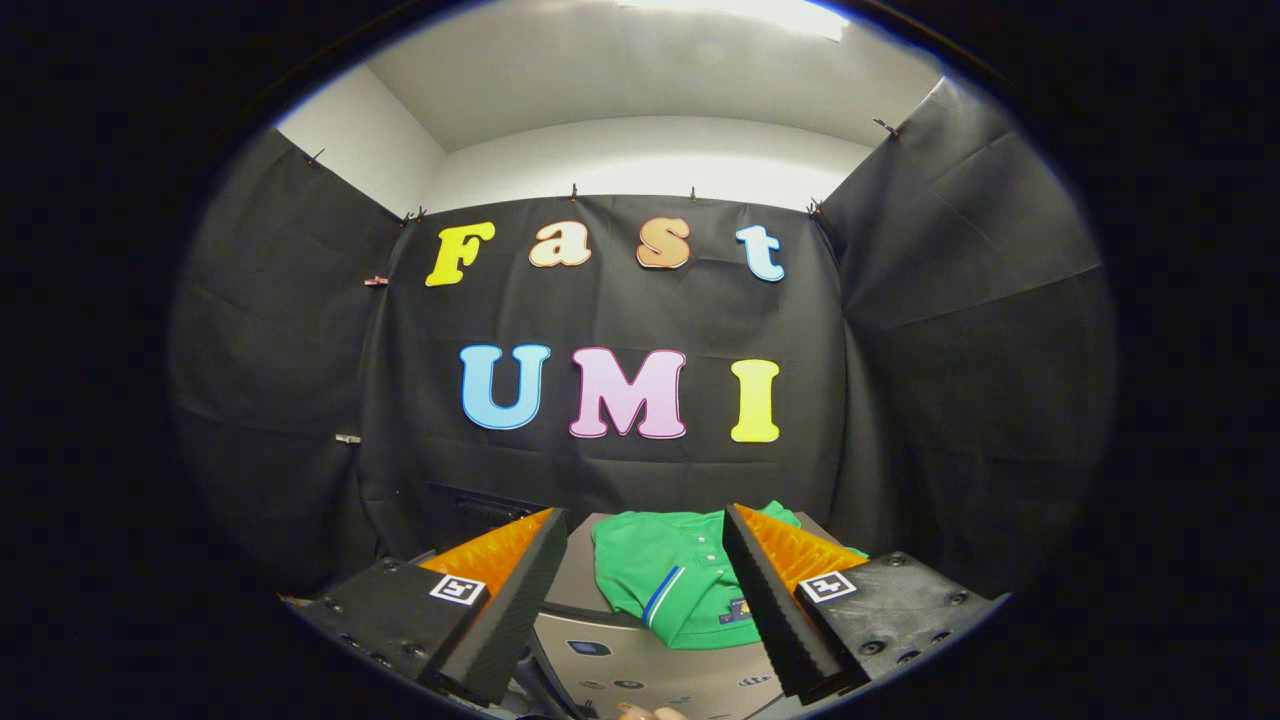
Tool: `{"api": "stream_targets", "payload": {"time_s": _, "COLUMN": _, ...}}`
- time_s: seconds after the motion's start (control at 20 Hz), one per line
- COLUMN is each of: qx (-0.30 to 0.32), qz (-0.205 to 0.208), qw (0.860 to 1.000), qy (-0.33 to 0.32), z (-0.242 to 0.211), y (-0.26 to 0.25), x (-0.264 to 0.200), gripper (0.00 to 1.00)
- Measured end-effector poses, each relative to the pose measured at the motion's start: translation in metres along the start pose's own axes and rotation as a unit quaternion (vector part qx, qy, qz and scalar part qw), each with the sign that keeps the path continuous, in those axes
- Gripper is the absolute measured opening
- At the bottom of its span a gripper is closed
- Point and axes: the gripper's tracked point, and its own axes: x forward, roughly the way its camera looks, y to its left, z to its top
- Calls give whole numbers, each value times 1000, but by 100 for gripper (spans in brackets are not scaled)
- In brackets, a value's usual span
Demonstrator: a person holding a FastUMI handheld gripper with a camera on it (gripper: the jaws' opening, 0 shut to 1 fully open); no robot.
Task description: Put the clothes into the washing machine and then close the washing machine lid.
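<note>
green shirt [665,575] w/ blue-white stripe trim, grey-silver washer top [640,665], black cloth wall [620,310], white ceiling [640,70]

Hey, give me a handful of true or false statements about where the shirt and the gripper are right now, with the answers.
1. The gripper is open, fingers spread apart. True.
2. The green polo shirt is clamped between both fingers. False: it lies untouched beyond them.
3. The shirt rests on top of the washing machine. True.
4. The shirt is red. False: it is green, with a blue and white stripe.
</note>
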Motion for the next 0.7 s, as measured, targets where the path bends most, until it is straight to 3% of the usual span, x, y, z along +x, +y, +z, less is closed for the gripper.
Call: {"api": "stream_targets", "payload": {"time_s": 0.7, "qx": -8, "qz": -17, "qw": 994, "qy": 109, "z": 3, "y": -33, "x": 133, "gripper": 98}}
